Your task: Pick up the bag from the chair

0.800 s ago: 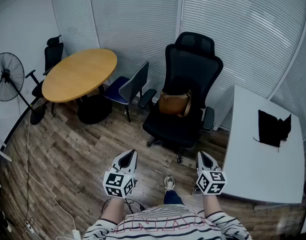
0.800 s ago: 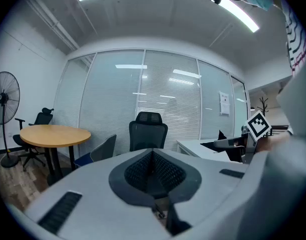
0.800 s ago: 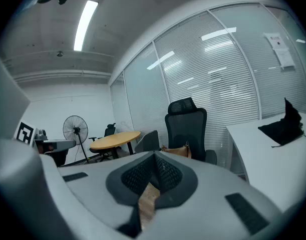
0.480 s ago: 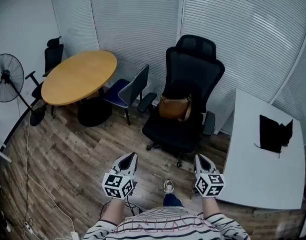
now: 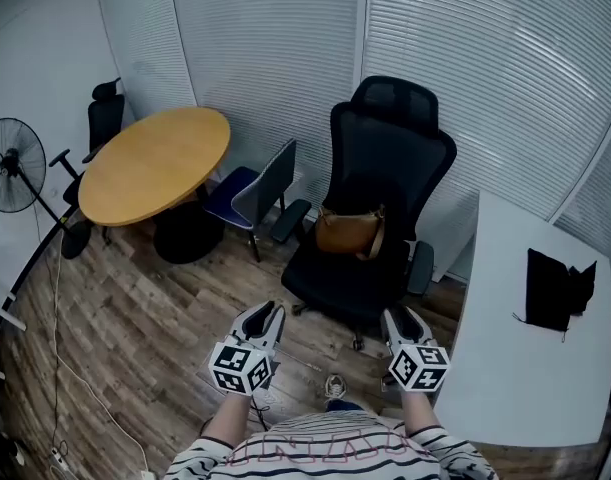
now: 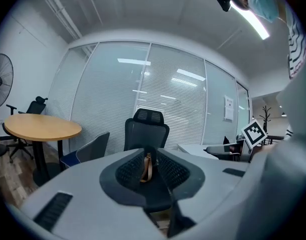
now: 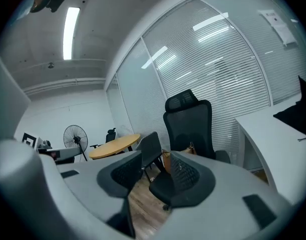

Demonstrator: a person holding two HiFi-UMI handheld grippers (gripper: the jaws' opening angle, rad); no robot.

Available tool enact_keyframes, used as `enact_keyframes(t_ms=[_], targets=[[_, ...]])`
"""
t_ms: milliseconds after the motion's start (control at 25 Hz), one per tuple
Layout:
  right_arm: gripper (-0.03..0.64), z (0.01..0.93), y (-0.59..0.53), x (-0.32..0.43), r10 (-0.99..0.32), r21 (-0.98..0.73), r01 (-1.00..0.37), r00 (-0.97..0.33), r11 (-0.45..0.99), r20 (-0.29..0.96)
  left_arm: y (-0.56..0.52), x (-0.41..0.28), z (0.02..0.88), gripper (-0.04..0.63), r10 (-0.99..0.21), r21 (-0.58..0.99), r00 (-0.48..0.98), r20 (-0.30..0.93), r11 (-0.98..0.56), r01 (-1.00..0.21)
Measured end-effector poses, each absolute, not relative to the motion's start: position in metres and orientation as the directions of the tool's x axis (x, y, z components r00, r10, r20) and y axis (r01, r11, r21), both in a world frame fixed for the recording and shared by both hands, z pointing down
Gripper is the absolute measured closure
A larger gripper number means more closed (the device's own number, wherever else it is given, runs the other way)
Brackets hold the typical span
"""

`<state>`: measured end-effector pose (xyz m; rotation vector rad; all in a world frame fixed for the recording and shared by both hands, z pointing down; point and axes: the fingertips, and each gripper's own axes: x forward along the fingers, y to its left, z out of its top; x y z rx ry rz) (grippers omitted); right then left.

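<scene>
A brown bag [image 5: 347, 232] with a strap rests on the seat of a black high-backed office chair [image 5: 390, 163], leaning on its backrest. Both grippers are held low in front of the person, short of the chair's seat. My left gripper [image 5: 264, 317] points at the chair, and in the left gripper view the bag's strap [image 6: 146, 167] shows through the narrow gap between the jaws of the left gripper [image 6: 148, 156]. My right gripper [image 5: 397, 320] is open and empty; the right gripper [image 7: 160, 164] frames the bag [image 7: 166, 160] and the chair [image 7: 190, 119] beyond its jaws.
A round wooden table [image 5: 155, 163] and a blue-grey chair [image 5: 260, 178] stand left of the office chair. A fan [image 5: 9, 164] and cables [image 5: 60, 368] are at the far left. A white desk [image 5: 525, 368] with a black item [image 5: 557, 288] is on the right.
The person has stepped closer to the office chair, so it and the bag sit nearer. Both grippers have come slightly forward; their jaws look unchanged.
</scene>
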<state>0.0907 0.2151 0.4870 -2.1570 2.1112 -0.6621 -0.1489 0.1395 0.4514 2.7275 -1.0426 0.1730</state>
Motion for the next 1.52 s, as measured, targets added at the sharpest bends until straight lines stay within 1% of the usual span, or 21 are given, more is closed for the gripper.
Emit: enact_keyframes(t_ms=[80, 160, 400, 640, 880, 1160, 1520], targets=[[0.448, 0.490, 0.198, 0.103, -0.962, -0.338, -0.939, -0.035, -0.062, 0.272, 0.123, -0.135, 0.452, 0.512, -0.642, 0.166, 0.743, 0.189, -0.724, -0.669], [0.446, 0.492, 0.181, 0.117, -0.960, -0.344, -0.937, -0.042, -0.058, 0.277, 0.107, -0.121, 0.454, 0.505, -0.644, 0.166, 0.740, 0.196, -0.722, -0.672], [0.446, 0.493, 0.130, 0.156, -0.958, -0.357, -0.933, -0.066, -0.040, 0.279, 0.059, -0.090, 0.460, 0.492, -0.663, 0.176, 0.717, 0.217, -0.696, -0.697], [0.445, 0.500, 0.094, 0.179, -0.954, -0.366, -0.930, -0.090, -0.022, 0.285, 0.026, -0.070, 0.472, 0.486, -0.680, 0.199, 0.698, 0.226, -0.669, -0.716], [0.442, 0.510, 0.067, 0.175, -0.945, -0.371, -0.928, -0.090, -0.035, 0.314, -0.002, -0.079, 0.481, 0.485, -0.681, 0.228, 0.693, 0.238, -0.654, -0.721], [0.431, 0.500, 0.020, 0.156, -0.951, -0.372, -0.923, -0.020, -0.101, 0.307, -0.061, -0.098, 0.487, 0.466, -0.636, 0.262, 0.733, 0.242, -0.684, -0.681], [0.420, 0.488, -0.031, 0.121, -0.951, -0.376, -0.896, 0.132, -0.235, 0.281, -0.147, -0.114, 0.480, 0.437, -0.500, 0.264, 0.833, 0.239, -0.792, -0.551]])
